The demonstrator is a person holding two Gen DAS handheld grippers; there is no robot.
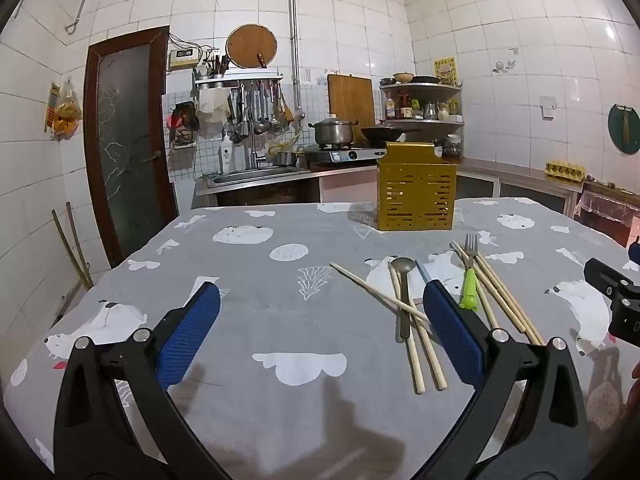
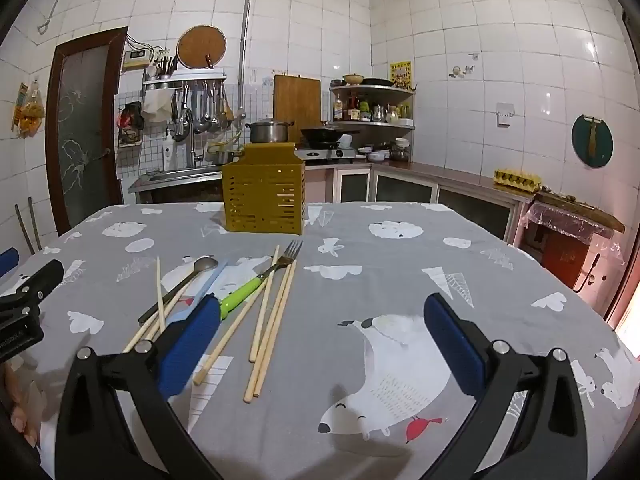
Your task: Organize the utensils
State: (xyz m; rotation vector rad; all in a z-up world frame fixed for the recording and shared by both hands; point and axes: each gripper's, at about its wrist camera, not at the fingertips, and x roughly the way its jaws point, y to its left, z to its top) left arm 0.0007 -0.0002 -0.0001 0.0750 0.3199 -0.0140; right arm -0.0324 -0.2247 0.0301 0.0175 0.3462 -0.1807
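Both sets of jaws are standing wide and empty, the left gripper (image 1: 322, 298) and right gripper (image 2: 322, 312) hovering over the tablecloth (image 1: 248, 320) short of the crossed chopsticks (image 2: 276, 316), spoon (image 1: 403, 280) and green-handled fork (image 2: 260, 280), which are lying near the yellow slotted holder (image 2: 264, 200). Because these pieces are overlapping, a pinch is risking two coming up together or one rolling away. Blue pads are covering part of the pile, and the holder's inside is staying hidden.

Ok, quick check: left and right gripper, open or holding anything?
Left gripper: open, holding nothing, only cloth between its fingers.
Right gripper: open, holding nothing, chopsticks lying loose between its fingers.
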